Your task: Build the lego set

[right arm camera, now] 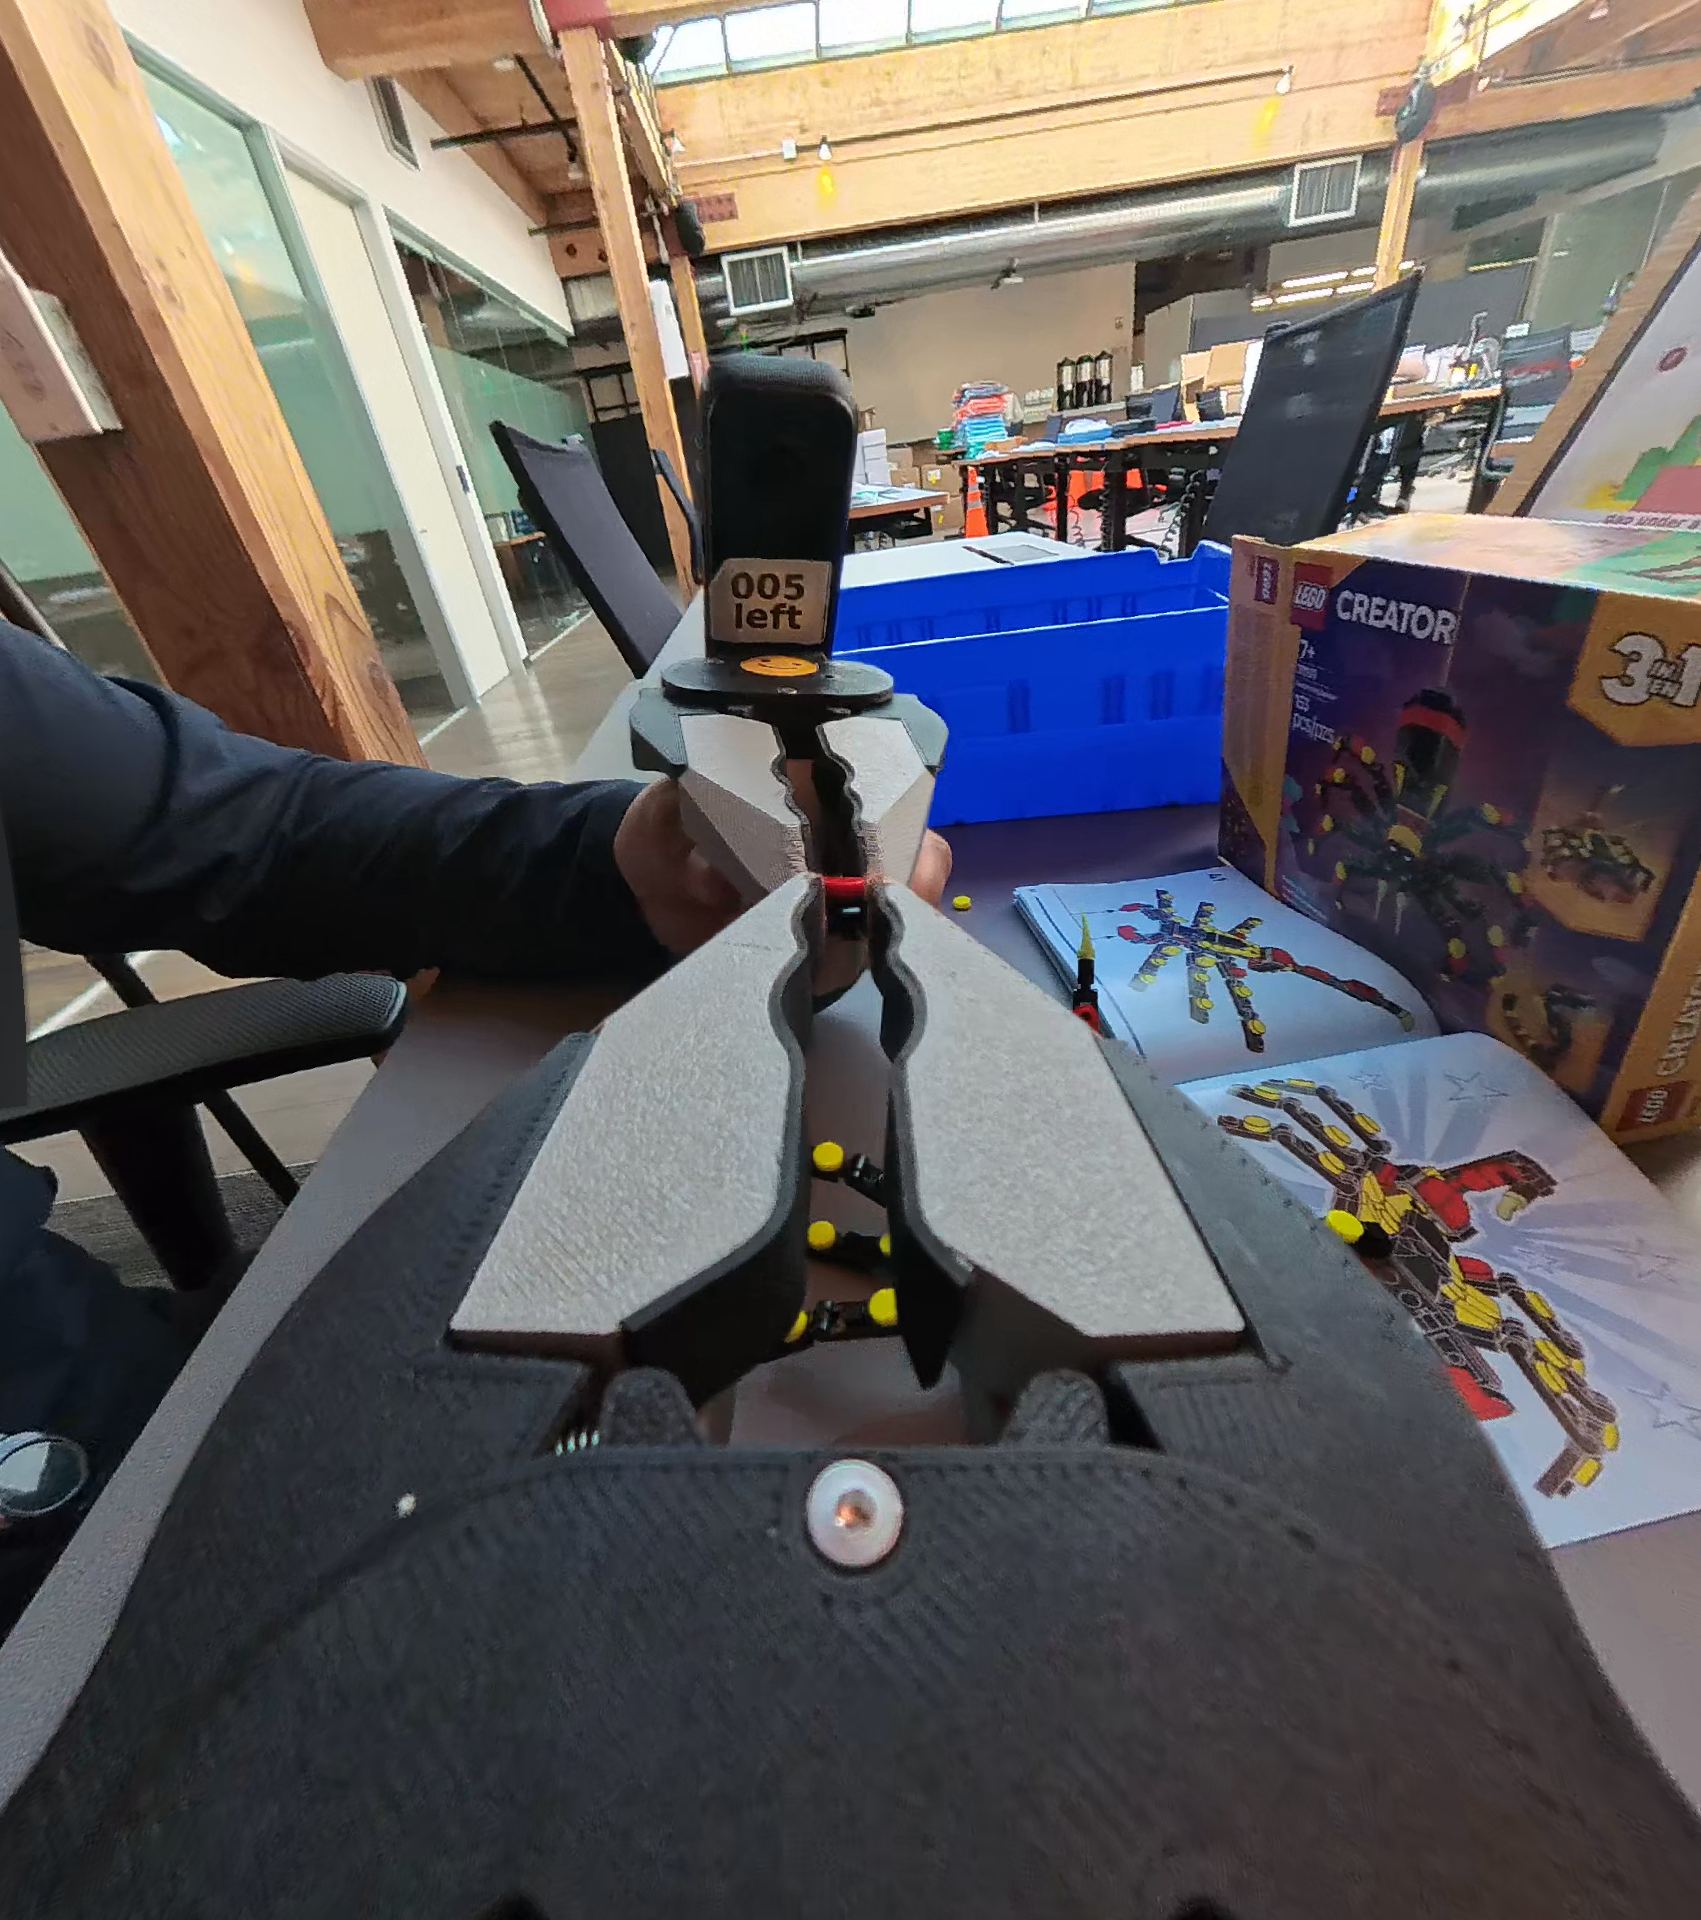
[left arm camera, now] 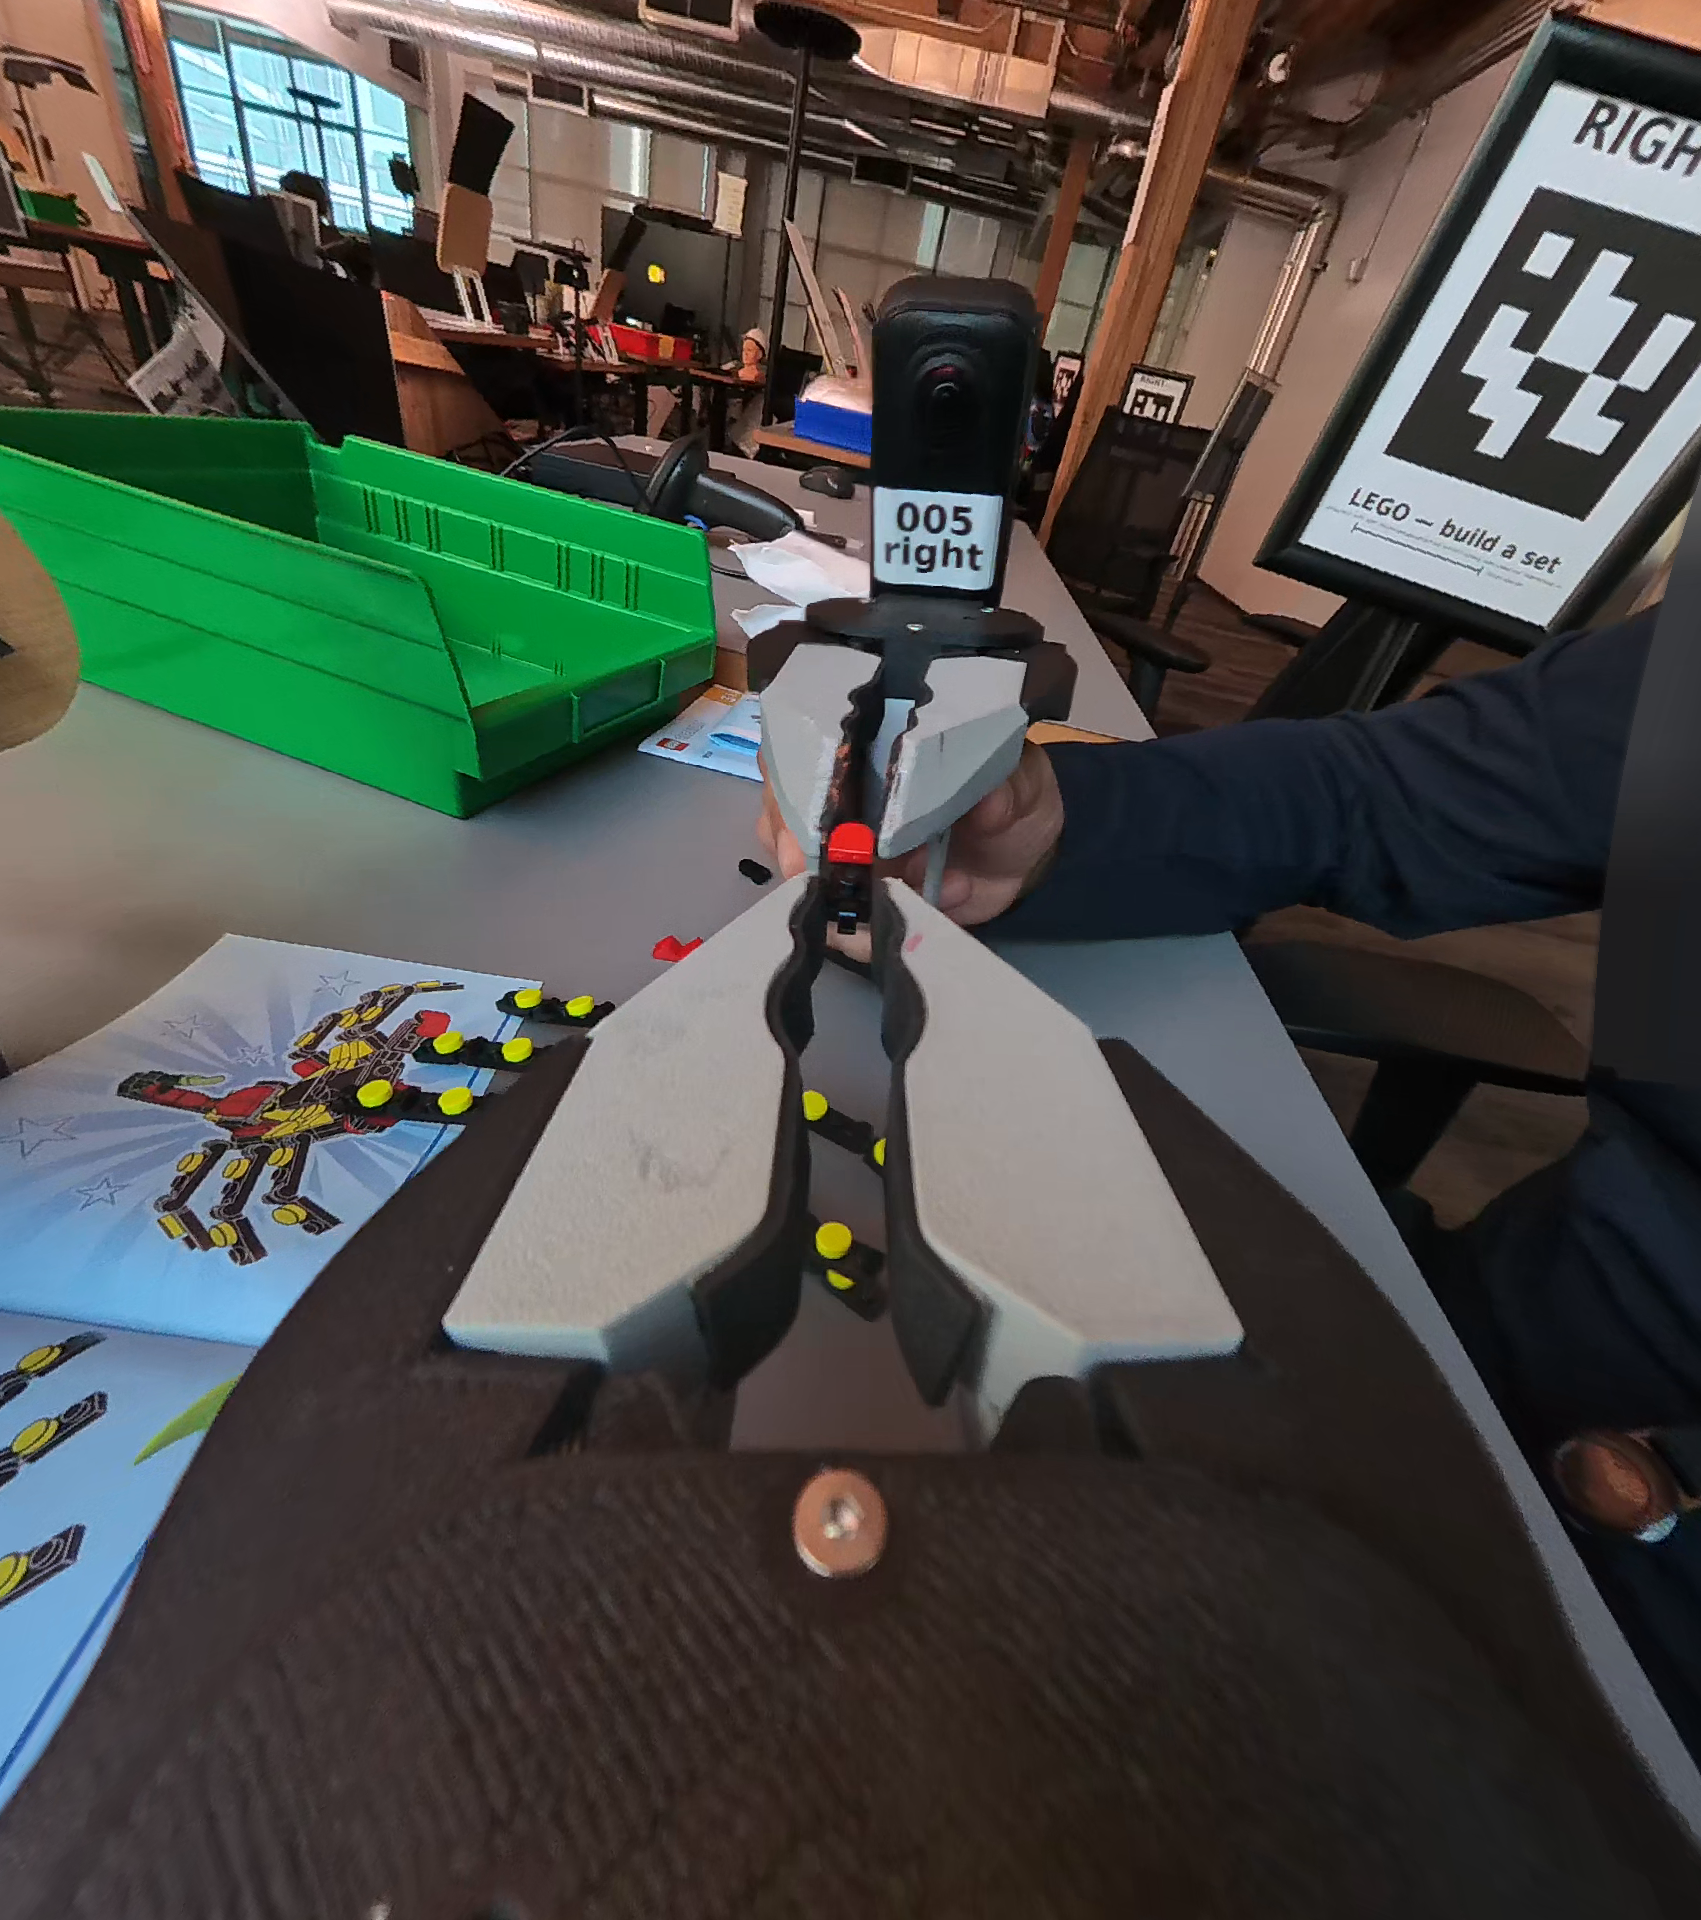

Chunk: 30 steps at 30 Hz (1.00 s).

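Because both of our tools meet tip to tip above the grey worktop (left arm camera: 202, 831), the small red-and-black brick assembly (left arm camera: 848, 868) sits pinched between them in mid-air, just above the loose black leg strips with yellow round studs (left arm camera: 841, 1257) lying on the worktop beneath. We judge this to be a joining step: the left tool (left arm camera: 844, 906) has its grey fingers drawn together on the lower, black part of the assembly, while the right tool (right arm camera: 844, 906), coming from the opposite side, is closed on the red-capped end, so each tool can brace the piece against the push of the other. Holding it off the worktop lets us press from both sides.

We keep the open light-blue instruction booklet (left arm camera: 233, 1122) flat just beside the leg strips, on the left tool's side, where the printed model stays readable. Beyond the booklet stands the purple-and-yellow cardboard set box (right arm camera: 1511, 790). A green plastic bin (left arm camera: 358, 603) and a blue plastic bin (right arm camera: 1043, 675) sit farther back from the booklet, well clear of the joining.
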Tool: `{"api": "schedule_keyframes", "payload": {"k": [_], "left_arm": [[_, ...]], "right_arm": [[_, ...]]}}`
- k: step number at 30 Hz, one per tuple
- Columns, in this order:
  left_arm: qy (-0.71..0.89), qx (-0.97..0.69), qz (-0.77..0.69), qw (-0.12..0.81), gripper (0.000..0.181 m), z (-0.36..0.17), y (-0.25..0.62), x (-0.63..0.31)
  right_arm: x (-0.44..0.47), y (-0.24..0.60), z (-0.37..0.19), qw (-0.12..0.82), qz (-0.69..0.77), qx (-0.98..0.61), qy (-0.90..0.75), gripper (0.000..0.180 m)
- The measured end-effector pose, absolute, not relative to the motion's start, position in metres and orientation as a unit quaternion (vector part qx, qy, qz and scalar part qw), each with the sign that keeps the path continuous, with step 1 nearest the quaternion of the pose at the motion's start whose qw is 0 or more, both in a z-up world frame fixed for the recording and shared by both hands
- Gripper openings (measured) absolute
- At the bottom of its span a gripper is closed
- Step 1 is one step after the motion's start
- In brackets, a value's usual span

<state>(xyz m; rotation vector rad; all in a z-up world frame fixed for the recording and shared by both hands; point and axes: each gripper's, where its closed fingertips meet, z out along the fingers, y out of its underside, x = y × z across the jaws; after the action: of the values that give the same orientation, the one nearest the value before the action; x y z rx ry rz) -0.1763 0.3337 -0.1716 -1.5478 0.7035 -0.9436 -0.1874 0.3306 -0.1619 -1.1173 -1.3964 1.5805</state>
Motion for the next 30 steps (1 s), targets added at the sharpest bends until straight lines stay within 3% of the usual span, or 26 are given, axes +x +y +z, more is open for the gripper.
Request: {"api": "schedule_keyframes", "payload": {"k": [4, 11, 15, 30], "left_arm": [[0.302, -0.656, -0.38, 0.578, 0.005, -0.171, 0.335, -0.175], [0.341, -0.668, -0.208, 0.628, 0.005, -0.178, 0.345, -0.171], [0.302, -0.676, -0.29, 0.606, 0.006, -0.177, 0.348, -0.173], [0.283, -0.686, -0.32, 0.588, 0.005, -0.179, 0.348, -0.181]], "right_arm": [[-0.187, 0.332, -0.161, 0.37, 0.615, -0.438, -0.541, 0.004], [-0.195, 0.328, -0.156, 0.395, 0.625, -0.437, -0.513, 0.0], [-0.195, 0.337, -0.156, 0.401, 0.614, -0.442, -0.516, 0.0], [-0.187, 0.342, -0.161, 0.382, 0.62, -0.432, -0.532, 0.002]]}}
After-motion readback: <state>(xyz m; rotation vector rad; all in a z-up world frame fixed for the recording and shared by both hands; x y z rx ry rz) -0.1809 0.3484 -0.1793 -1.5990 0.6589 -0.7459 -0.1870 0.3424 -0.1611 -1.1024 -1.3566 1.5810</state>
